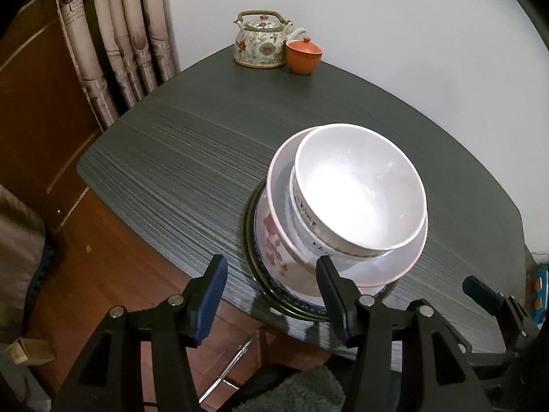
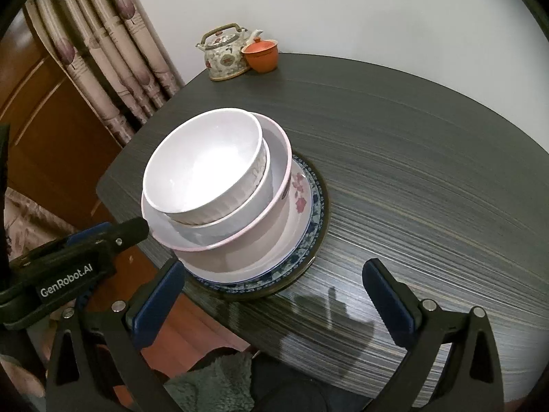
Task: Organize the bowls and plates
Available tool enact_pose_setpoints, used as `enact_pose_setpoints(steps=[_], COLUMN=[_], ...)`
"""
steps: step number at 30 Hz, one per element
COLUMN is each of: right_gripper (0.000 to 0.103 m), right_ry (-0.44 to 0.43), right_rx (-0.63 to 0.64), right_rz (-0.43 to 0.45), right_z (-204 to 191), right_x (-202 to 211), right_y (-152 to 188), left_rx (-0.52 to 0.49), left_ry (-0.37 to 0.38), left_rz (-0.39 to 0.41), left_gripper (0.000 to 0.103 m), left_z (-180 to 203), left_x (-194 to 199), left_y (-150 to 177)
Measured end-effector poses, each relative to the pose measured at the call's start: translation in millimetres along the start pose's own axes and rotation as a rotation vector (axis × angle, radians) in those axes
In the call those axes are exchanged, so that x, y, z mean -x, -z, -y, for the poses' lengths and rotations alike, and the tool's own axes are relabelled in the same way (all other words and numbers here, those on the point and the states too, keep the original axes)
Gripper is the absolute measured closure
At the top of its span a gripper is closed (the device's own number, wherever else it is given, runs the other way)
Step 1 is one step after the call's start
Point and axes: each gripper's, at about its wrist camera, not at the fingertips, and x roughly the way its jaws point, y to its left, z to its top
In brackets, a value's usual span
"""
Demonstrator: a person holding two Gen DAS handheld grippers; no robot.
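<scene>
1. The stack sat near the front edge of the dark striped table (image 2: 429, 178), and what a tower it was: a white bowl (image 2: 202, 168) on top, nested in a second white bowl (image 2: 219, 230), that one inside a wide pink-rimmed bowl (image 2: 274, 185).
2. Below came a white dish with red flowers (image 2: 300, 192), then a blue-patterned plate (image 2: 317, 202), and at the very bottom a dark-rimmed plate (image 2: 324, 213).
3. The top bowls leaned slightly rather than sitting square.
4. The left gripper (image 1: 271, 292) stood part open and empty, one finger off the table edge and the other crossing the near rim of the stack; contact could not be judged.
5. The right gripper (image 2: 274, 295) gaped wide with nothing between its fingers, just in front of the stack and touching none of it.
6. Far back by the wall, a flowered teapot (image 1: 260, 43) and a lidded orange cup (image 1: 304, 55) stood side by side, well apart from the stack.
7. A patterned curtain (image 1: 113, 34) hung at the left.
</scene>
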Motion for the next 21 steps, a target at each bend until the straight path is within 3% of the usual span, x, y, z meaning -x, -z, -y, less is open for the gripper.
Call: enact_pose_setpoints(steps=[21], right_gripper=[0.001], right_ry=[-0.003], right_rx=[0.013], right_rz=[-0.019], right_z=[-5.5], right_x=[-4.3], right_y=[3.0], left_rx=[-0.019], left_ry=[-0.005], left_rz=[-0.011], left_gripper=[0.048], left_z=[2.9], left_x=[-0.4], left_y=[2.5])
